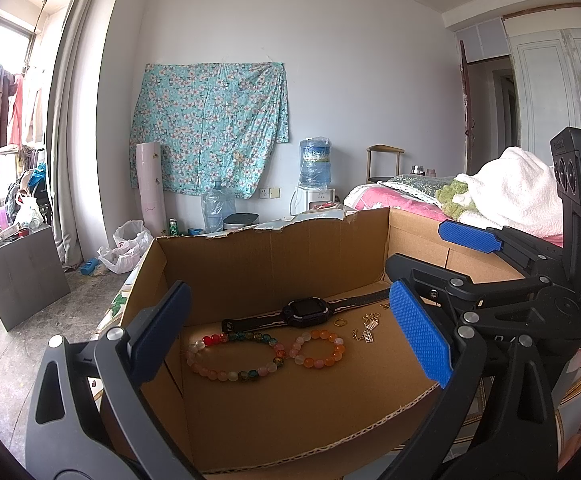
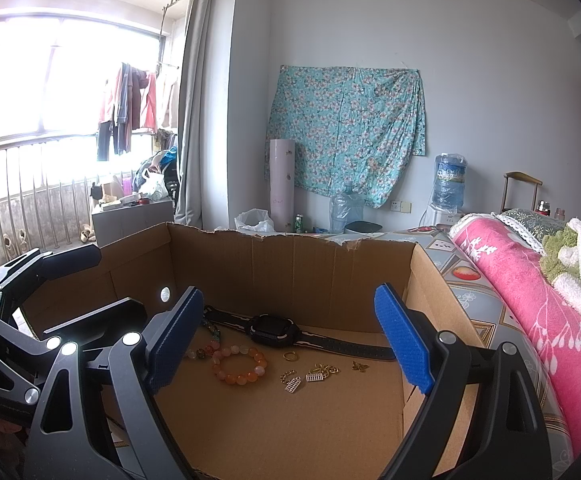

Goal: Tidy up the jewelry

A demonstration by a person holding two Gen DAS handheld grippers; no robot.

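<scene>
An open cardboard box (image 1: pixel 274 264) (image 2: pixel 290 272) holds the jewelry on its floor. A black smart watch (image 1: pixel 304 312) (image 2: pixel 274 328) lies at the back. In front of it are a multicolour bead bracelet (image 1: pixel 234 356), an orange bead bracelet (image 1: pixel 318 348) (image 2: pixel 240 364), a small gold ring (image 1: pixel 340 323) (image 2: pixel 289 356) and gold chain charms (image 1: pixel 368 330) (image 2: pixel 310 376). My left gripper (image 1: pixel 290 288) (image 2: pixel 110 280) hovers open at the box's near left. Beside it on the right, my right gripper (image 2: pixel 290 292) (image 1: pixel 418 244) is open too. Neither touches anything.
The box sits on a patterned cloth surface (image 2: pixel 486 312). A pink blanket (image 2: pixel 530 308) and a white towel (image 1: pixel 518 188) lie close on the right. Water bottles (image 2: pixel 344 212) stand by the far wall. A grey cabinet (image 1: pixel 18 272) stands on the floor at left.
</scene>
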